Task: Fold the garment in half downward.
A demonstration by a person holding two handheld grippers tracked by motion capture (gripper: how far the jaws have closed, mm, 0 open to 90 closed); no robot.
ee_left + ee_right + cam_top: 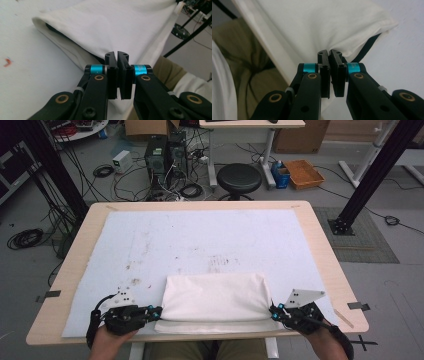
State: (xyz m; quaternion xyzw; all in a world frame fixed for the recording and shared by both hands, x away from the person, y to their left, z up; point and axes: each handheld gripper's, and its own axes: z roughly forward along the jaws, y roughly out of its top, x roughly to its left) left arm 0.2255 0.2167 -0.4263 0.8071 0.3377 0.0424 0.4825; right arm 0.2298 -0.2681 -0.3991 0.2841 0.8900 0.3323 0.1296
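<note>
A folded white cloth (215, 300) lies near the front edge of the table, on a white mat (200, 240). My left gripper (158, 311) is at the cloth's near-left corner and my right gripper (274, 310) at its near-right corner. In the left gripper view the left gripper (116, 55) has its jaws pressed together on the edge of the cloth (112, 27). The right gripper (329, 53) is likewise shut, pinching the cloth (319, 25) by its folded corner. A dark band shows inside the fold on both sides.
The mat covers most of the wooden table (327, 265) and carries small stains near its middle. Beyond the far edge stand a black stool (239, 177), computer towers (165, 155) and floor cables. The person's lap is under the front edge.
</note>
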